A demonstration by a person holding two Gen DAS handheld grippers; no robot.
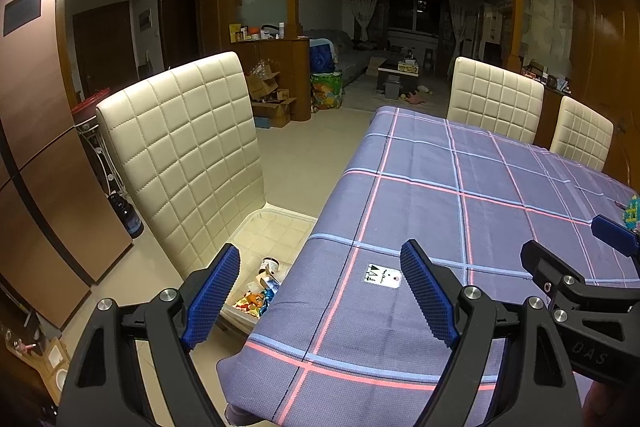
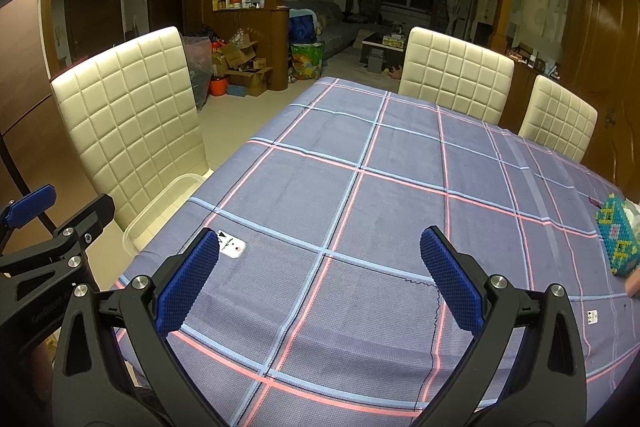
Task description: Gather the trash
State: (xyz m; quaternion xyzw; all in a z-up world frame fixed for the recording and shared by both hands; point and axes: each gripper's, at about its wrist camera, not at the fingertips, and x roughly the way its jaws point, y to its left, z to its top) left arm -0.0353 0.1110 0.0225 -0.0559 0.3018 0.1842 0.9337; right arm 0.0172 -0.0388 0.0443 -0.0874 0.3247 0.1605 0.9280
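Note:
A clear plastic bin (image 1: 280,223) rests on the seat of the cream chair (image 1: 180,147) beside the table. Inside it lie coloured wrappers (image 1: 252,301) and a small cup (image 1: 270,265). My left gripper (image 1: 320,287) hovers over the table's left edge, open, with nothing between its blue pads. My right gripper (image 2: 320,267) hangs open and empty above the checked tablecloth (image 2: 380,187). A small white tag (image 2: 232,247) lies on the cloth by its left fingertip. The same tag (image 1: 382,274) shows between the left gripper's fingers. The bin's rim (image 2: 160,203) shows in the right wrist view.
A beaded turquoise box (image 2: 618,241) sits at the table's right edge, and a second small tag (image 2: 593,317) lies near it. Two more cream chairs (image 2: 456,75) stand on the far side. Cardboard boxes (image 2: 244,63) clutter the floor beyond. A dark bottle (image 1: 128,215) stands behind the near chair.

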